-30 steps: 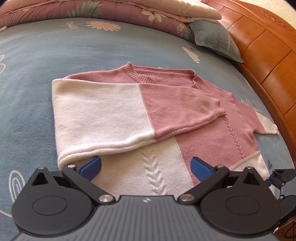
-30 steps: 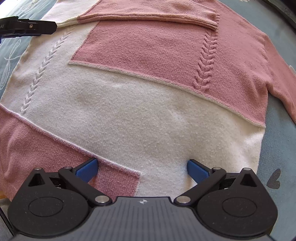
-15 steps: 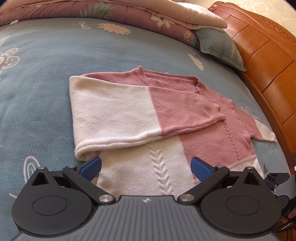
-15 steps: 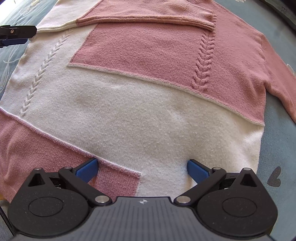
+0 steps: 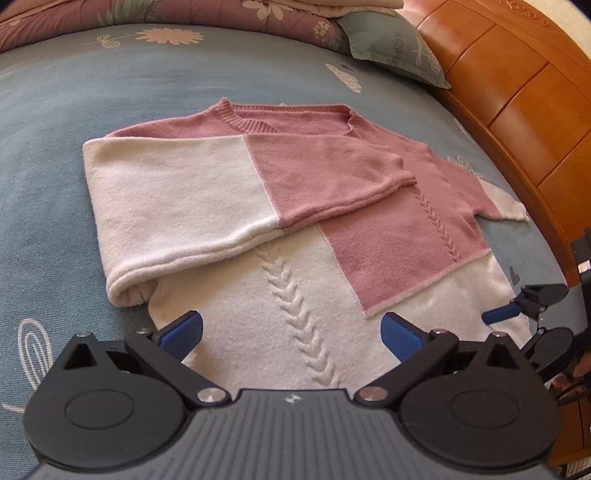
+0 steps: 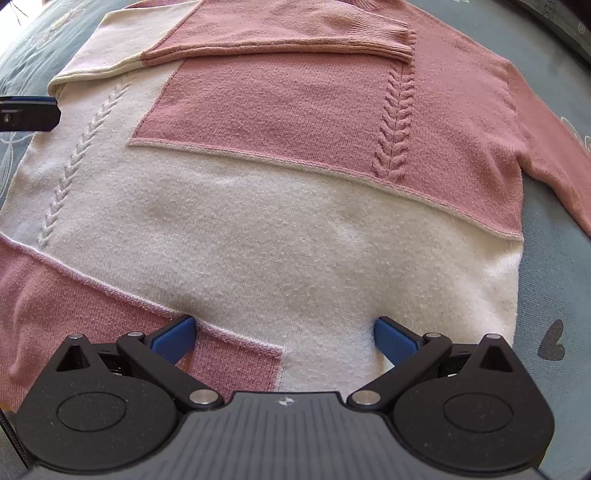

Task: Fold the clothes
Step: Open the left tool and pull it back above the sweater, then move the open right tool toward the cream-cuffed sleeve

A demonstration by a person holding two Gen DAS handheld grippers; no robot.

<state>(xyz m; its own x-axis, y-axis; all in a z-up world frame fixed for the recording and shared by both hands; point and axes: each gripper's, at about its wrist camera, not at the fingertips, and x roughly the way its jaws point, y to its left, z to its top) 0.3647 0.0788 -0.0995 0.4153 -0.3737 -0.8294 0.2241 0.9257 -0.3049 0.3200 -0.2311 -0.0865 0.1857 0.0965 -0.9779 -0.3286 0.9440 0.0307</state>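
Observation:
A pink and white knitted sweater [image 5: 295,206] lies flat on the bed, front up, with one sleeve [image 5: 207,188] folded across its chest. The other sleeve [image 5: 506,206] stretches out to the right. My left gripper [image 5: 291,332] hovers open over the sweater's lower white part, nothing between its blue pads. The right wrist view has the same sweater [image 6: 280,206] filling the frame, and my right gripper [image 6: 284,339] stands open just above its hem area. A tip of the right gripper [image 5: 524,302] shows at the left view's right edge.
The blue-grey bedspread [image 5: 48,122] with flower prints lies all around the sweater. A rolled duvet [image 5: 166,14] and a grey pillow [image 5: 391,40] sit at the far end. A wooden bed frame [image 5: 524,96] runs along the right side.
The left gripper's view has shifted and drawn slightly nearer, so the sweater sits more central. The right gripper has barely moved. Both stay open; the sweater lies as before.

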